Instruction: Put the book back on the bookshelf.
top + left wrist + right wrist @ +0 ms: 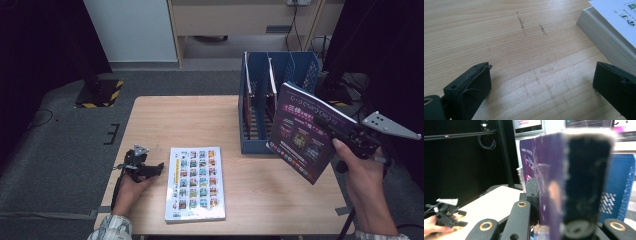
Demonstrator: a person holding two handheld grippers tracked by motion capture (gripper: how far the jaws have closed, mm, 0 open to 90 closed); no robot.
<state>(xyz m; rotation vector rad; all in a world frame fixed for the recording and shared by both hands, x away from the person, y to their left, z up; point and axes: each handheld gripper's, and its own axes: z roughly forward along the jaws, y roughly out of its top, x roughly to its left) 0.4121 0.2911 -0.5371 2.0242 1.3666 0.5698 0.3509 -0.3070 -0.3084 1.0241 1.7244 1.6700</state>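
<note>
Two books are out on the wooden table: a white one lying flat near the front edge, its cover a grid of small coloured pictures, and a purple one lifted clear of the tabletop at the right, tilted, in front of the blue file rack. The rack stands at the table's right rear, with slim books upright in its slots. Bare wood lies open across the whole left and rear of the table, and a wide strip is free between the white book and the rack.

The right gripper has its jaws clamped tight on the purple book's edge (in the right gripper view the cover stands squeezed between the two black jaws). The left gripper rests low on the table just beside the white book's left edge, jaws spread wide with nothing between them; its own view shows bare wood between the jaws and the page block at the right.

Writing on either cover is too small to read.
</note>
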